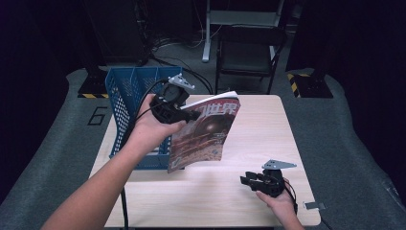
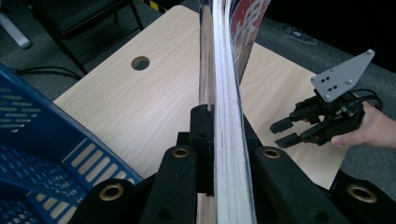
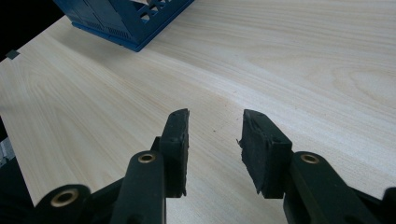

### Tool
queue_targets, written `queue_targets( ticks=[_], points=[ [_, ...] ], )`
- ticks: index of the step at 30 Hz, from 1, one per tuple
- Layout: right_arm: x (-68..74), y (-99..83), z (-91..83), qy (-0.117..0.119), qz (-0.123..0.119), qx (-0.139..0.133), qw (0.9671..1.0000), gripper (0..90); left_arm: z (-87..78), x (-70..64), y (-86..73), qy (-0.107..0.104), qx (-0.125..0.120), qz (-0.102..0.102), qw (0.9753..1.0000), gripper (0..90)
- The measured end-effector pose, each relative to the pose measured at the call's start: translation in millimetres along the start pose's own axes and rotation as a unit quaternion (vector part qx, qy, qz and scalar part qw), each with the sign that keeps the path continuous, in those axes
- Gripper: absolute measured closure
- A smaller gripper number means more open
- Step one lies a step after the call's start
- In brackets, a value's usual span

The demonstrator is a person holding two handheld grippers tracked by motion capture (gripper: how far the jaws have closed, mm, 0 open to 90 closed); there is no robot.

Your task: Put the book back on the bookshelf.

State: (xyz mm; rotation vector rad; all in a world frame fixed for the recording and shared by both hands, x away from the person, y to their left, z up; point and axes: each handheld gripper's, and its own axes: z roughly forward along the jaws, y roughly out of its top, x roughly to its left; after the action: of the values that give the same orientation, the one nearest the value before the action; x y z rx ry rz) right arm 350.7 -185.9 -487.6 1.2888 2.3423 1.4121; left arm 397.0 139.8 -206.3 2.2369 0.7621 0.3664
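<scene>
Magazine [image 1: 207, 129]: held in the air above the table's left half, beside the blue basket, cover facing the high view; red and brown cover art with large white characters along its top edge. In the left gripper view it runs edge-on [image 2: 223, 93] up the middle, page edges toward the camera.
Left gripper [image 1: 184, 114]: clenched on the magazine near its upper left edge; in the left gripper view the two black jaws press the stack of pages from both sides.
Left hand [image 1: 151, 125]: wrapped round the left gripper's body, forearm coming in from the lower left of the high view; a black cable loops from the gripper over the basket.
Right gripper [image 1: 245, 181]: low over the table's near right part, jaws parted with nothing between them; from its own camera [image 3: 215, 140] bare wood shows through the gap. In the left gripper view it sits off to the right [image 2: 285, 132], well apart from the magazine, grey three-cornered plate on top.
Right hand [image 1: 280, 203]: grips the right gripper from behind, near the table's front edge.
Blue basket [image 1: 125, 91]: slotted plastic, with dividers, stands at the table's left edge and far corner; a corner of it lies at the top of the right gripper view [image 3: 126, 23].
Table [image 1: 268, 139]: light wood top; a round hole [image 2: 140, 63] shows near its far edge in the left gripper view.
Chair [image 1: 249, 52]: dark folding chair on the grey floor beyond the table.
</scene>
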Motion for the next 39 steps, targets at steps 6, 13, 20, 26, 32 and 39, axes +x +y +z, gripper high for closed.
queue_targets(
  ticks=[6, 13, 20, 26, 32, 39],
  points=[
    [-0.1, 0.3, 0.9, 0.0, 0.0, 0.001, 1.0, 61.3, -7.8, 5.3, 0.1, 0.011, -0.003, -0.007, 0.9999, 83.1],
    [0.7, 0.6, 1.6, 0.001, 0.001, 0.002, 1.0, 61.0, -16.2, 11.2, -1.3, 0.021, -0.006, -0.018, 0.9996, 83.1],
    [0.8, 0.8, 2.5, -0.005, 0.002, 0.004, 1.0, 61.0, -25.8, 18.4, -3.6, 0.029, -0.006, -0.019, 0.9994, 83.1],
    [0.0, 0.7, 3.0, -0.004, -0.002, 0.003, 1.0, 61.0, -34.9, 23.6, -6.3, 0.036, -0.008, -0.03, 0.9988, 83.1],
    [-0.3, 0.6, 3.0, -0.001, -0.002, 0.003, 1.0, 61.0, -44.7, 30.5, -9.5, 0.047, -0.009, -0.035, 0.9982, 83.1],
    [-0.1, 0.7, 4.0, -0.001, 0.001, 0.003, 1.0, 61.0, -55.0, 39.0, -13.3, 0.057, -0.005, -0.04, 0.9975, 83.1]
  ],
)
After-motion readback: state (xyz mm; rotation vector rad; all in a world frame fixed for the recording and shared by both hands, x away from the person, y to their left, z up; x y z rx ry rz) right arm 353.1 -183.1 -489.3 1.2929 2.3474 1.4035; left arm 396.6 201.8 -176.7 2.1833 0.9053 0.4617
